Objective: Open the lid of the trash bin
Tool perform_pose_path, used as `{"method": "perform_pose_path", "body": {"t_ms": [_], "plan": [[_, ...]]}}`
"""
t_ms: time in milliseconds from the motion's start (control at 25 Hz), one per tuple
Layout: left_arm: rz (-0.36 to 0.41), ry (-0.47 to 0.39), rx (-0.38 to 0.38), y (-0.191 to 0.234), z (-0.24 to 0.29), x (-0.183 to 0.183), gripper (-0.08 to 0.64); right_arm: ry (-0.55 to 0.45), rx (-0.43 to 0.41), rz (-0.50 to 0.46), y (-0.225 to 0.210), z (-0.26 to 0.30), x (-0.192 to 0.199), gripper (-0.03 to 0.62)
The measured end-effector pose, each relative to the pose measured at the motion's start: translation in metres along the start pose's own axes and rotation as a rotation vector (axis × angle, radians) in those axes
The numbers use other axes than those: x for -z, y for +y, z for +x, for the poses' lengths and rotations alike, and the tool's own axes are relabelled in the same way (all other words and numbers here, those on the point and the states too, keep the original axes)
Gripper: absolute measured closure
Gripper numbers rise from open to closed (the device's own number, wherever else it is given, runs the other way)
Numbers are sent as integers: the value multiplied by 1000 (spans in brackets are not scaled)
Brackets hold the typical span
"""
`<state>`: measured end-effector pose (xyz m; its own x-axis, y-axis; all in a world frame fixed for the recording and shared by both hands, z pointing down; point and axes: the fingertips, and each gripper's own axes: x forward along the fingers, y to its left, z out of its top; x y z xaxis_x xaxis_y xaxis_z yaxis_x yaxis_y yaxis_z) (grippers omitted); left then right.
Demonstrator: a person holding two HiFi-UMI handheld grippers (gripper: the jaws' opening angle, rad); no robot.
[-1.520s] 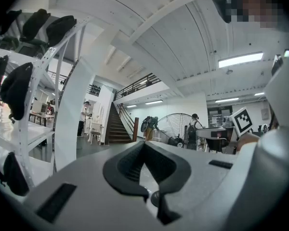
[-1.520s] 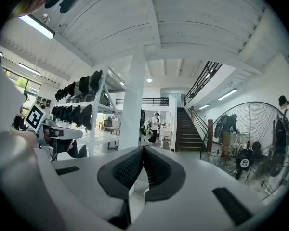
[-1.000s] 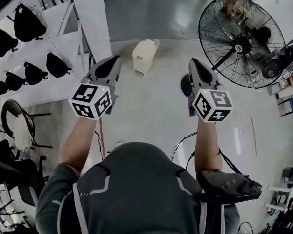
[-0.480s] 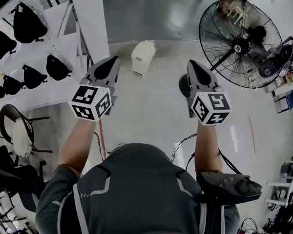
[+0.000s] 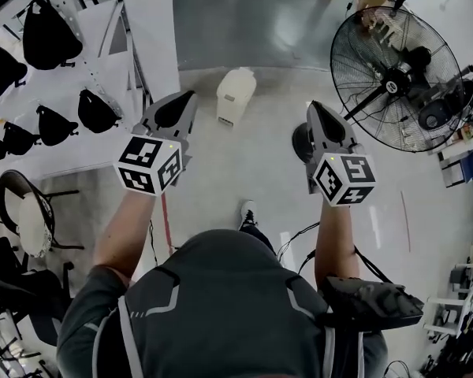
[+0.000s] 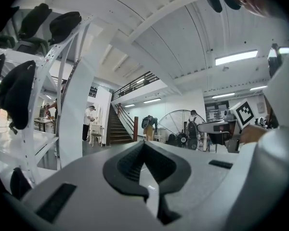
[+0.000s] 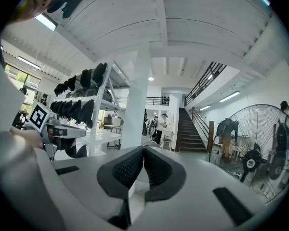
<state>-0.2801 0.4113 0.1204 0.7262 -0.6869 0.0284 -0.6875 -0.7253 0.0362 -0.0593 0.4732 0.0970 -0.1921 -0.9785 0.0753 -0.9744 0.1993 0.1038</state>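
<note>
Two grippers [image 5: 188, 97] [image 5: 313, 107], jaws together, trash bin [image 5: 236, 94] ahead

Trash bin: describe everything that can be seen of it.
The trash bin shows only in the head view. It is a small cream-white bin with rounded corners, plastic by its look. Its lid looks shut, lying flat on top. It stands upright on the floor, ahead of the person and just right of the white pillar. Nothing touches it: the left gripper and the right gripper are both held short of it, jaws together.
</note>
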Motion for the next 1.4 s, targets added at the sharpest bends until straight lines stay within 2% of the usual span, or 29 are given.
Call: {"method": "perform_pose_path", "body": {"t_ms": [240, 720, 1000, 1240, 1400], "plan": [[23, 16, -58, 19, 37, 4, 551, -40, -48, 27, -27, 47, 3, 566], [56, 39, -157, 38, 168, -11, 551, -76, -144, 41, -135, 157, 3, 565], [90, 62, -172, 30, 235, -14, 551, -105, -182, 40, -181, 185, -1, 566], [97, 77, -177, 17, 292, -12, 551, -92, -208, 43, -231, 202, 14, 566], [105, 104, -195, 21, 313, -4, 551, -76, -217, 61, -249, 217, 25, 565]]}}
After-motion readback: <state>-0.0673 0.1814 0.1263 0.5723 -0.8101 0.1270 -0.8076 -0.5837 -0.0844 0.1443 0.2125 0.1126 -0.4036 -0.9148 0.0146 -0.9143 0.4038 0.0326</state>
